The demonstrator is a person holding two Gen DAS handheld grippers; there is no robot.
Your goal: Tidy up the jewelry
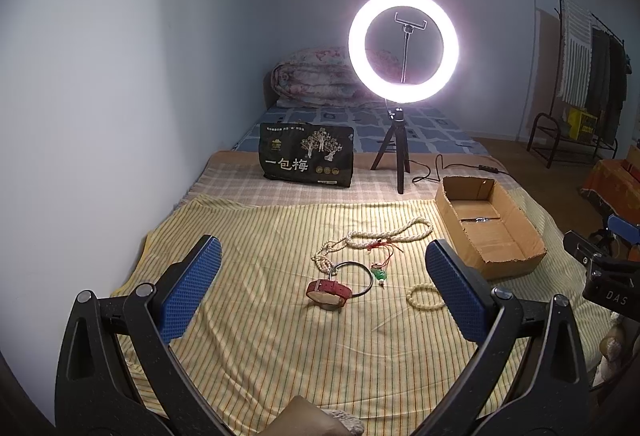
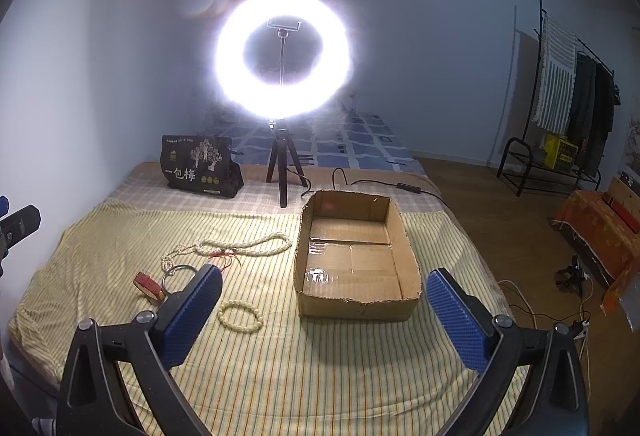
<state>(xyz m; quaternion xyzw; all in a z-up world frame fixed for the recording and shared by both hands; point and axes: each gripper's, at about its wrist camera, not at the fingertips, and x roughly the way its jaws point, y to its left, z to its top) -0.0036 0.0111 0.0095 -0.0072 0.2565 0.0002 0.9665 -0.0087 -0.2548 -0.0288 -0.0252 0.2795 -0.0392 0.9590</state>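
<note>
From the left wrist, the left gripper (image 1: 323, 284) spreads its fingers wide over a red-strapped watch (image 1: 329, 292) and long pearly bead necklace (image 1: 380, 236) on the striped bed, while the right wrist shows the right gripper (image 2: 324, 310), equally wide and empty, before the cardboard box (image 2: 356, 306) beside a pale bead bracelet (image 2: 240, 316).

On the striped cloth (image 1: 260, 336) ahead of me, the watch (image 1: 329, 293) lies nearest, the metal ring (image 1: 354, 278) touching it behind, the long bead necklace (image 1: 384, 236) farther back. The bead bracelet (image 2: 240, 316) lies right of the watch, the cardboard box (image 2: 354, 260) farther right. Behind stand a ring light (image 1: 402, 46) and bag (image 1: 306, 154).
</note>
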